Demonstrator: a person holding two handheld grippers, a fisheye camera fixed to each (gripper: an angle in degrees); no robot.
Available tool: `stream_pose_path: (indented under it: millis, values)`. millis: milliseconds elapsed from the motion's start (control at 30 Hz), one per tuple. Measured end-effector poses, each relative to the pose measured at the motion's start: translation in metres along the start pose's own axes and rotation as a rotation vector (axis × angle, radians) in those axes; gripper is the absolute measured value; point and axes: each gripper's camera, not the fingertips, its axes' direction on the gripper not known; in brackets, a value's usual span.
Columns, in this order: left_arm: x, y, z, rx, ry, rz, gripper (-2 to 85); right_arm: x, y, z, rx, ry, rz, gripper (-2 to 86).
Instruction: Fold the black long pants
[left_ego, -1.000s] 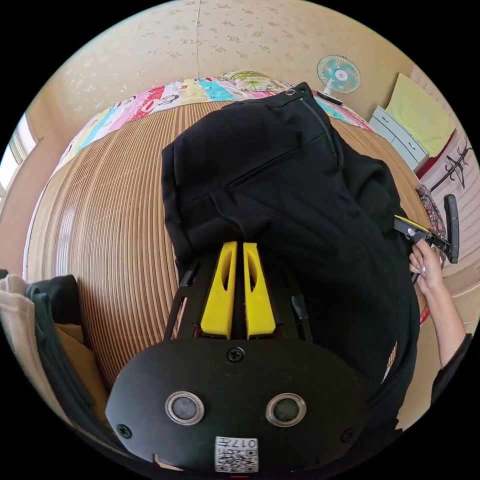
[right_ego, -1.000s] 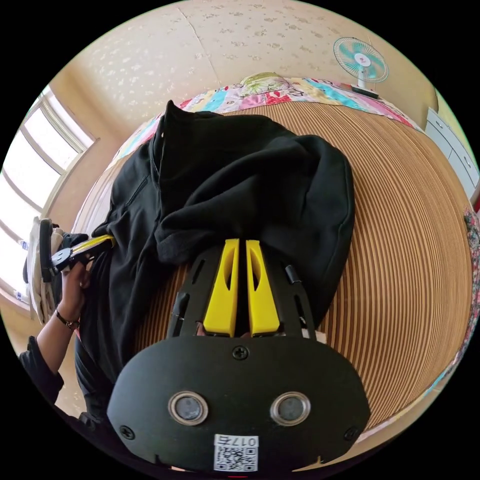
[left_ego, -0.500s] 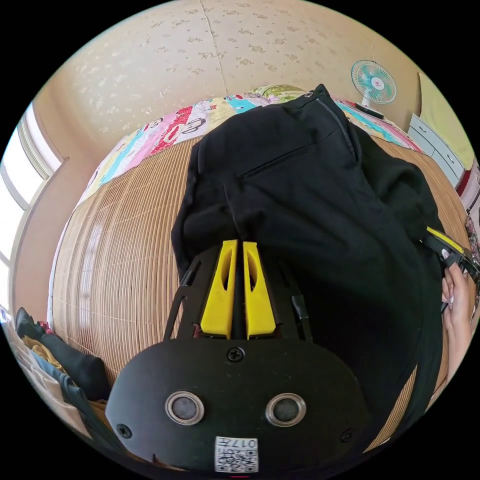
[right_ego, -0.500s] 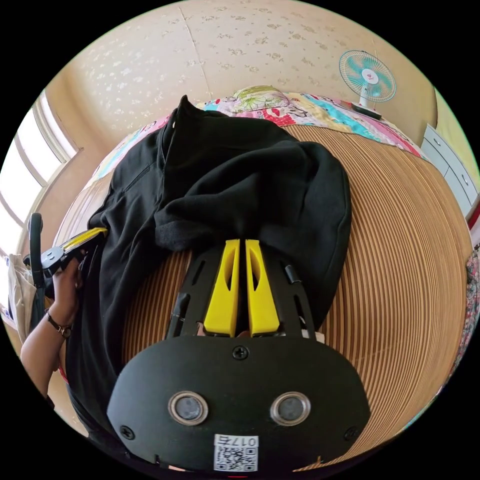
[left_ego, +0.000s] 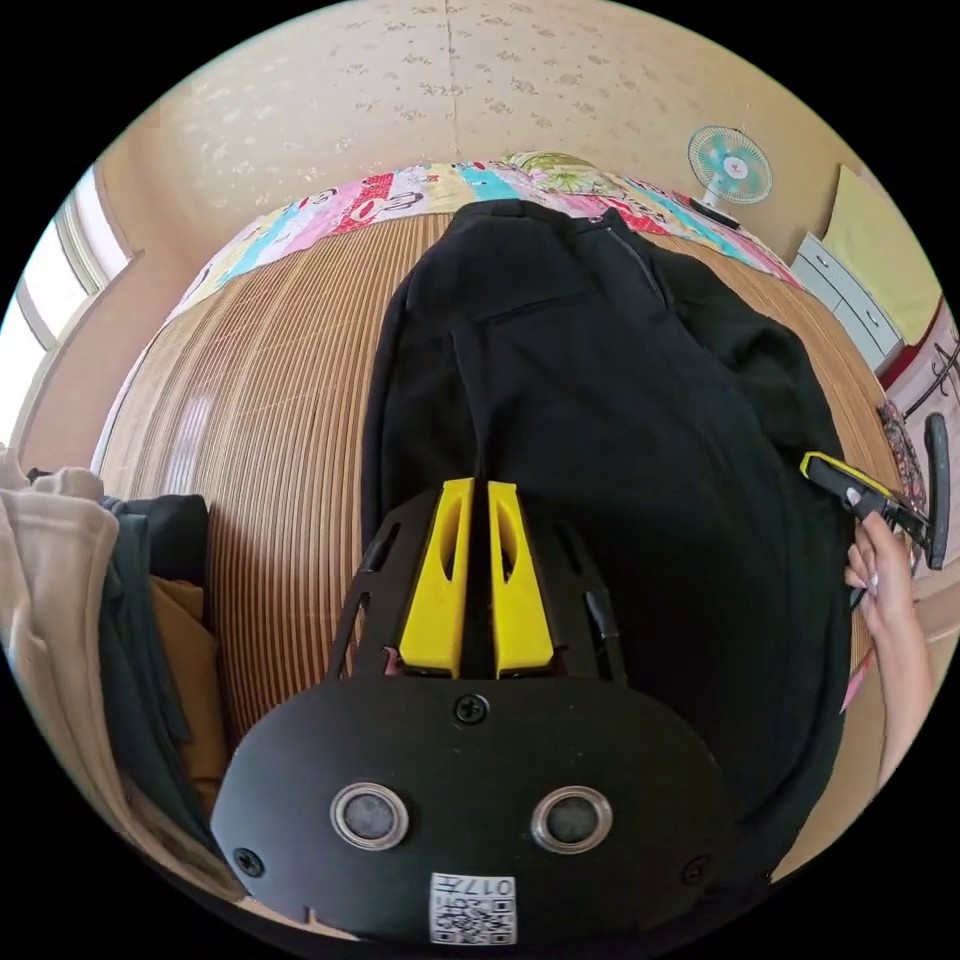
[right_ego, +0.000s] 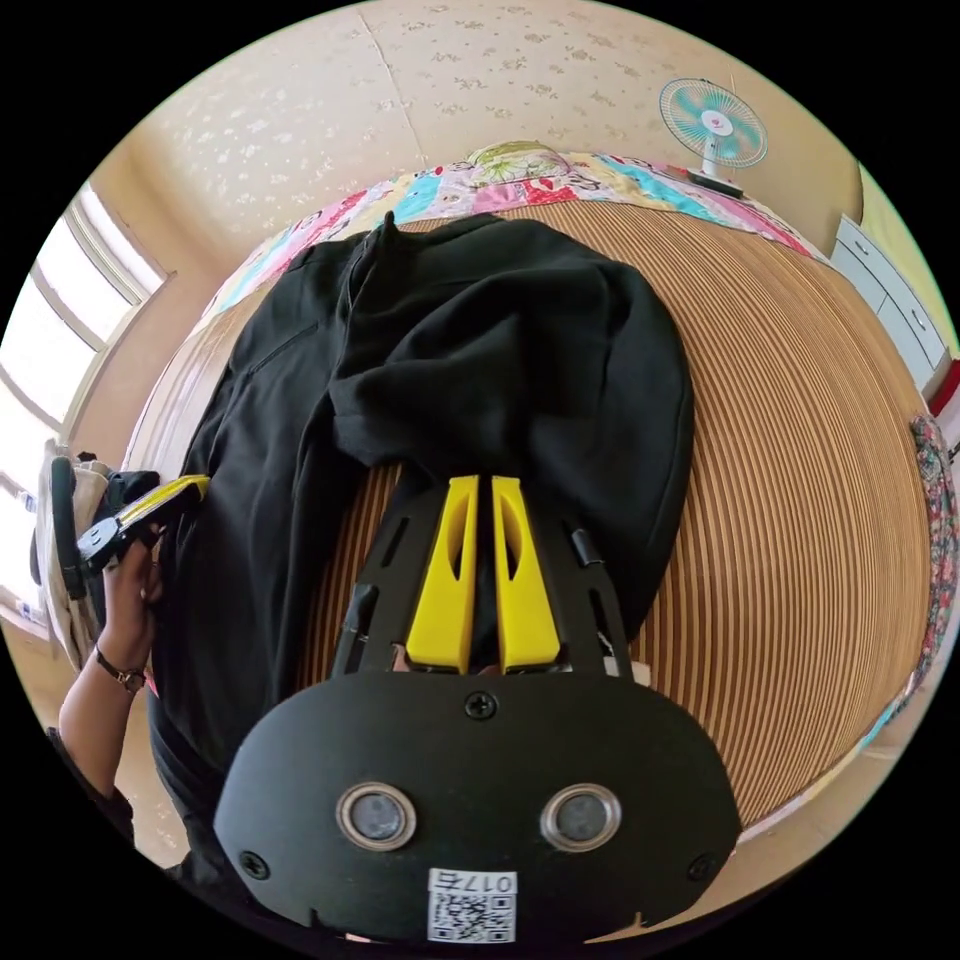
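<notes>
The black long pants (left_ego: 600, 400) lie stretched over a striped bamboo mat (left_ego: 280, 400), waistband at the far end. My left gripper (left_ego: 478, 485) is shut on the pants' near edge, black cloth pinched between its yellow jaws. In the right gripper view the pants (right_ego: 480, 340) lie bunched, one leg folded over the other. My right gripper (right_ego: 478, 480) is shut on the pants there. The left gripper (right_ego: 165, 497) also appears at the left edge, held by a hand. The right gripper (left_ego: 840, 480) likewise appears at the right edge of the left gripper view.
A patchwork quilt (left_ego: 400, 190) edges the mat's far side. A standing fan (right_ego: 712, 125) and white drawers (left_ego: 845, 300) stand by the wall. A pile of folded clothes (left_ego: 110, 600) sits at the left. A window (right_ego: 50, 360) is at the left.
The pants have been lowered and laid flatter on the mat, waistband dropping toward the far end. Both grippers stay shut on the cloth.
</notes>
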Motion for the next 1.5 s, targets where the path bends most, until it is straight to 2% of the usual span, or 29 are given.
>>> stream_pose_path:
  millis: [33, 133, 200, 300, 367, 467, 600, 700, 800, 867, 900, 933, 967, 1033, 1100, 1167, 1233, 1300, 1367, 1433, 1500]
  values:
    - [-0.010, 0.018, -0.014, 0.015, 0.058, -0.019, 3.1, 0.005, 0.007, -0.017, -0.017, -0.037, 0.002, 3.3]
    - [-0.036, 0.081, -0.048, 0.084, 0.275, -0.062, 4.0, 0.016, 0.063, -0.077, 0.147, -0.172, -0.053, 3.9]
    - [-0.044, 0.124, -0.063, 0.113, 0.400, -0.068, 4.5, 0.024, 0.107, -0.103, 0.204, -0.169, -0.049, 4.7]
    - [-0.045, 0.191, -0.078, 0.129, 0.533, -0.092, 5.1, 0.034, 0.172, -0.122, 0.186, -0.174, 0.018, 7.5]
    - [-0.038, 0.232, -0.084, 0.122, 0.631, -0.126, 5.2, 0.031, 0.210, -0.124, 0.146, -0.284, 0.038, 9.2]
    - [-0.019, 0.259, -0.088, 0.087, 0.743, -0.097, 5.8, 0.014, 0.239, -0.121, 0.083, -0.307, 0.033, 10.3]
    - [0.011, 0.277, -0.097, 0.053, 0.716, 0.021, 6.4, -0.004, 0.249, -0.120, 0.105, -0.154, -0.021, 10.3]
    - [0.024, 0.275, -0.103, 0.012, 0.692, 0.107, 6.5, 0.007, 0.235, -0.127, 0.039, -0.104, -0.034, 5.9]
    - [0.016, 0.266, -0.118, 0.022, 0.792, 0.132, 7.0, 0.049, 0.233, -0.169, 0.078, -0.329, 0.045, 3.3]
    - [0.010, 0.260, -0.136, 0.044, 0.869, 0.167, 8.4, 0.099, 0.250, -0.215, 0.265, -0.637, 0.101, 2.7]
    - [0.010, 0.260, -0.142, 0.054, 0.875, 0.178, 8.8, 0.113, 0.256, -0.222, 0.307, -0.720, 0.121, 2.5]
    - [0.009, 0.259, -0.152, 0.077, 0.879, 0.199, 9.5, 0.143, 0.267, -0.228, 0.361, -0.902, 0.174, 2.4]
    - [0.009, 0.258, -0.160, 0.093, 0.888, 0.215, 9.9, 0.174, 0.276, -0.224, 0.380, -1.091, 0.227, 2.3]
    - [0.010, 0.256, -0.167, 0.099, 0.916, 0.241, 10.0, 0.217, 0.294, -0.212, 0.393, -1.284, 0.284, 2.3]
    - [0.013, 0.253, -0.169, 0.089, 0.934, 0.274, 10.0, 0.255, 0.315, -0.202, 0.379, -1.271, 0.377, 2.4]
    - [0.020, 0.250, -0.163, 0.053, 0.920, 0.299, 10.0, 0.288, 0.338, -0.199, 0.232, -0.961, 0.520, 2.5]
    - [0.025, 0.247, -0.156, 0.013, 0.921, 0.299, 10.0, 0.296, 0.345, -0.200, 0.126, -0.730, 0.525, 2.8]
    - [0.029, 0.244, -0.151, -0.016, 0.935, 0.297, 10.0, 0.301, 0.352, -0.205, 0.162, -0.765, 0.515, 3.4]
    - [0.032, 0.239, -0.146, -0.036, 0.936, 0.298, 9.9, 0.308, 0.363, -0.204, 0.230, -0.950, 0.492, 5.7]
    - [0.033, 0.235, -0.143, -0.045, 0.924, 0.300, 10.0, 0.312, 0.372, -0.197, 0.199, -1.023, 0.490, 7.9]
    - [0.032, 0.230, -0.141, -0.050, 0.914, 0.294, 10.0, 0.311, 0.382, -0.193, 0.145, -0.989, 0.485, 8.2]
